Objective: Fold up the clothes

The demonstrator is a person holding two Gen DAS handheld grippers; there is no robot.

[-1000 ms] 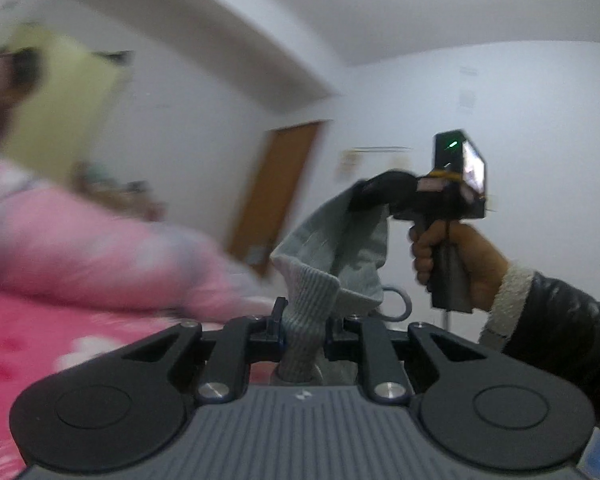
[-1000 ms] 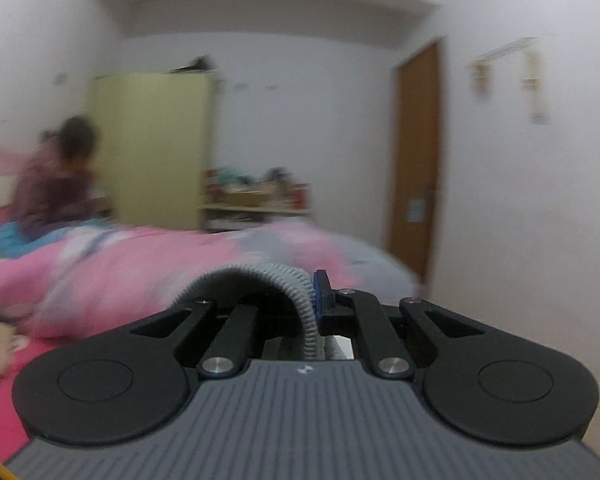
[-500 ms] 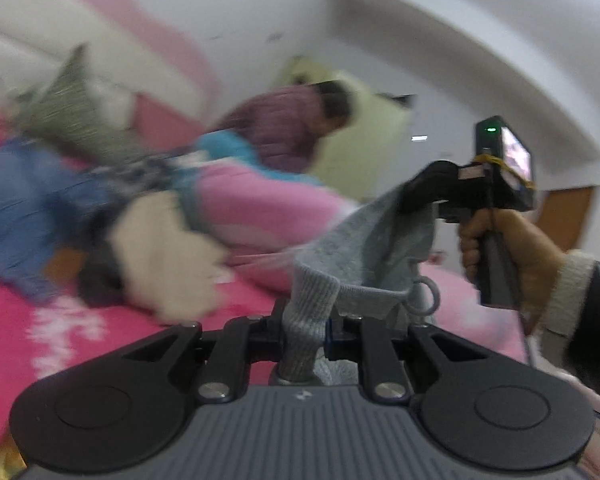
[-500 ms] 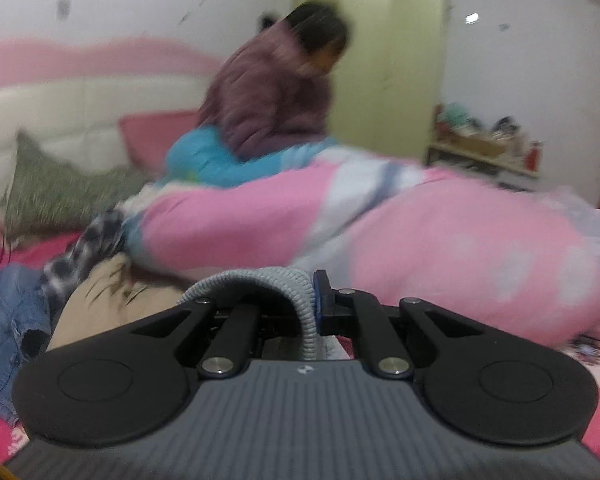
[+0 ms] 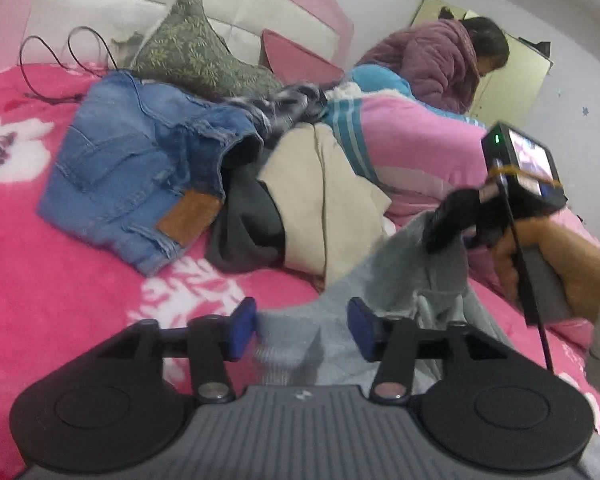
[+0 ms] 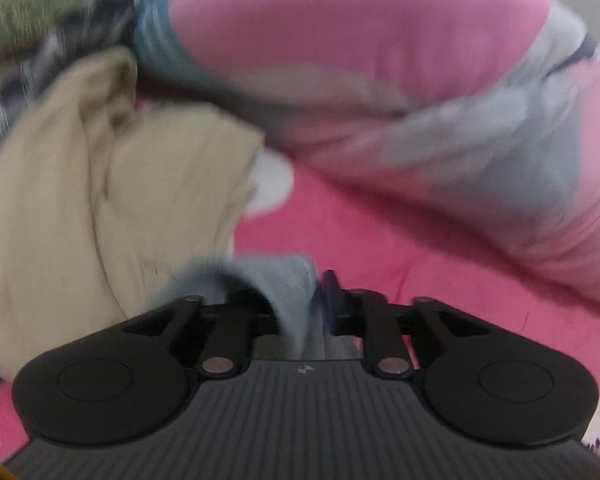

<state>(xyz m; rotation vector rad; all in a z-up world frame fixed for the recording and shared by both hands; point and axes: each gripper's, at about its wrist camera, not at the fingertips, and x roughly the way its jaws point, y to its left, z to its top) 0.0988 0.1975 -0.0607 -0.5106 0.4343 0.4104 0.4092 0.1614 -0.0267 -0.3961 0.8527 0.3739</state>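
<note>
Bed cover [image 5: 60, 280]: the hot-pink floral spread is my working surface, and I judge I've brought the piece low over its bare near part because that is the only flat room to lay it out.

Rolled quilt [image 6: 380, 60]: a pink and grey roll bounds the far side, so the garment has to land on my side of it.

Clothes pile [image 5: 204, 184]: denim, a dark piece and a beige garment [image 6: 80, 200] heaped near the headboard; I read these as waiting their turn, kept clear of the landing spot.

Other person [image 5: 432, 60]: someone in a purple jacket sits behind the quilt, well apart from my work.

Grey knit garment [image 5: 384, 276]: the task's piece, slung between my two grippers just above the spread, its ribbed hem toward the left one.

Right gripper [image 6: 304, 304]: its jaws are opening with a fold of grey knit between them; the view is blurred, so I cannot tell whether the pads press on it.

Left gripper [image 5: 302, 324]: its jaws are opening, the blue pads [image 5: 242, 326] standing off the cloth on both sides, the hem lying loose in the gap. I take this as letting go to lay the piece down.
</note>
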